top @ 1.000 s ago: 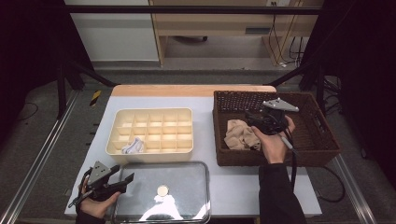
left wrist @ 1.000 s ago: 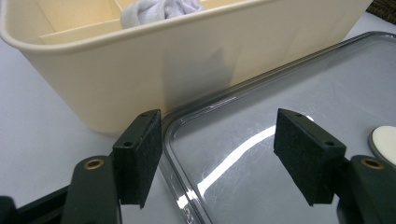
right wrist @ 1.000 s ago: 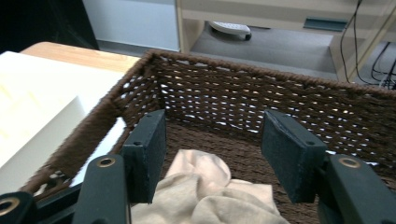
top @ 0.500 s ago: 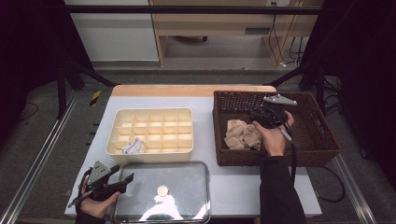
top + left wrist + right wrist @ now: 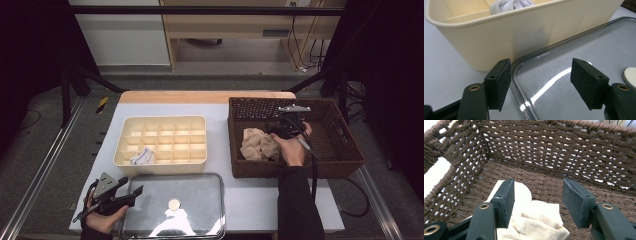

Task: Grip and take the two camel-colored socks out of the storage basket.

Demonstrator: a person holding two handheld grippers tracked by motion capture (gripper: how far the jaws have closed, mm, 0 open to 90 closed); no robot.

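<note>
A dark wicker basket [image 5: 345, 155] stands at the right of the table with beige cloth [image 5: 256, 143] bunched in it. My right gripper [image 5: 282, 125] hangs open inside the basket, just above the cloth [image 5: 536, 220], facing the far wall [image 5: 564, 150]; nothing sits between its jaws. A cream compartment tray [image 5: 161, 122] lies mid-table with a white rolled cloth [image 5: 141, 157] in a near-left cell. A clear lid [image 5: 200, 190] with a round white knob [image 5: 174, 204] lies in front of it. My left gripper [image 5: 134, 194] stands open at the lid's left edge [image 5: 524, 82], beside the tray's wall [image 5: 499, 32].
The white table surface [image 5: 260, 200] runs between lid and basket. A wooden strip [image 5: 200, 96] edges the table's far side. Metal rails [image 5: 40, 165] flank the table. A black cable [image 5: 314, 170] trails from my right gripper along the sleeve.
My right gripper has moved farther into the basket, toward its back wall and slightly left, over the beige cloth. The left gripper has stayed put.
</note>
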